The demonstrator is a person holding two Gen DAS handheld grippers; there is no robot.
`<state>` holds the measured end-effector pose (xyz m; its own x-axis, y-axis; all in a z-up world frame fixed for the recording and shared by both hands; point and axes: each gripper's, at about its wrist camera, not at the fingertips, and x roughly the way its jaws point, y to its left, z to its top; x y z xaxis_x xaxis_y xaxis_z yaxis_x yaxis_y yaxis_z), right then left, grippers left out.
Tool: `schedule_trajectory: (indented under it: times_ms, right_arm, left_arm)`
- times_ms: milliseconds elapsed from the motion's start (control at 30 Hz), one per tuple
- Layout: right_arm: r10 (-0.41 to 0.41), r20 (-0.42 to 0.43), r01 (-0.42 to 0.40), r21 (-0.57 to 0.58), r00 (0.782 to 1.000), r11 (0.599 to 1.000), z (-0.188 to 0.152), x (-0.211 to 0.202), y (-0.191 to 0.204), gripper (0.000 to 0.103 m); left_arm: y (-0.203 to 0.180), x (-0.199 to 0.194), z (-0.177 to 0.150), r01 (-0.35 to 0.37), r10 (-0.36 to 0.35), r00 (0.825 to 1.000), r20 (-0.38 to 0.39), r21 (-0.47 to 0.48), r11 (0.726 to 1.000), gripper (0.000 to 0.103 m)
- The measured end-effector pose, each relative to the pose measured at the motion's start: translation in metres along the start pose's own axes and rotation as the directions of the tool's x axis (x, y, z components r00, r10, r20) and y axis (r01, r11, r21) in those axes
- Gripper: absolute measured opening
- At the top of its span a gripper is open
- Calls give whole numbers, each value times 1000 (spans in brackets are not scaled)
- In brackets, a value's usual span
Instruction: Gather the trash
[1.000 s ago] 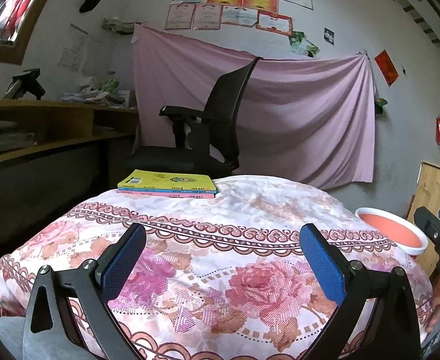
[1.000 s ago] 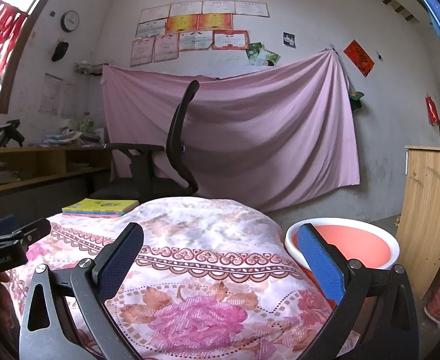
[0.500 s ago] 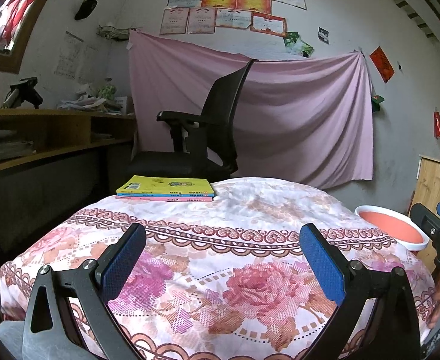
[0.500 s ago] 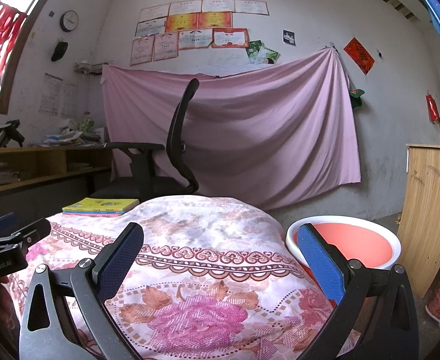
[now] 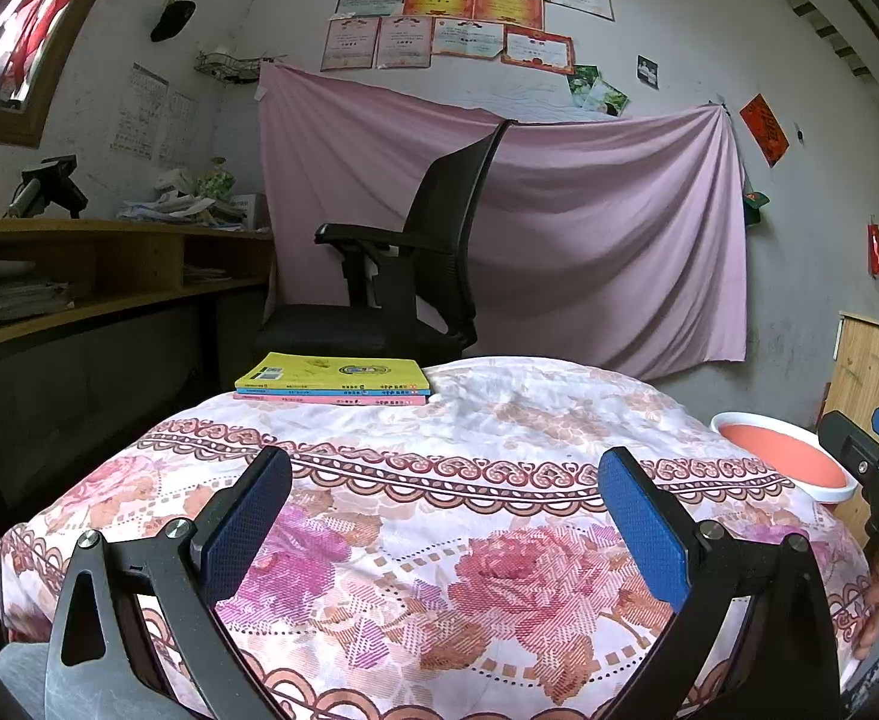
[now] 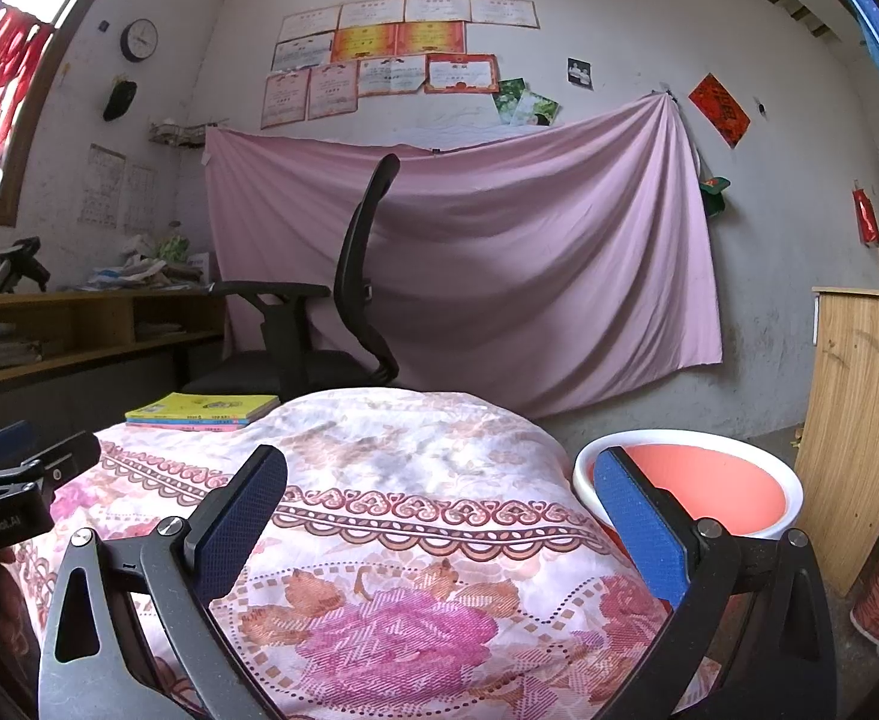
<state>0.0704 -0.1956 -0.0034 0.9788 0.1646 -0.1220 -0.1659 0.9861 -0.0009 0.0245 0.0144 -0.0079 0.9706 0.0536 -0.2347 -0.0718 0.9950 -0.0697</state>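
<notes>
Sitting just past the flowery cloth (image 6: 415, 516) is a round bin (image 6: 688, 483), white on the rim and orange inside (nothing shows in it). Books (image 5: 331, 381) lie stacked on the cloth. Left gripper (image 5: 445, 516) and right gripper (image 6: 439, 510) both have jaws wide apart, holding nothing.

A round basin (image 6: 688, 483) with a white rim and a salmon-orange inside stands upright just beside the right edge of the floral-covered table (image 6: 415, 498), its rim below the tabletop. In the left wrist view the basin (image 5: 784, 457) shows nothing inside.
</notes>
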Motion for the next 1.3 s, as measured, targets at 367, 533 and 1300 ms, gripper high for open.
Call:
schedule_trajectory:
  times_ms: [367, 533, 1300]
  right_arm:
    - [1, -4, -1, 0, 1000, 1000, -1, 0, 0, 103]
    - [3, -5, -3, 0, 1000, 1000, -4, 0, 1, 103]
    - [3, -6, -3, 2, 1000, 1000, -2, 0, 0, 103]
  left_arm:
    - [0, 0, 0, -1, 1, 1000, 0, 0, 1000, 100]
    - [0, 0, 0, 0, 0, 1000, 0, 1, 1000, 100]
    - [0, 0, -1, -1, 1, 1000, 0, 1, 1000, 100]
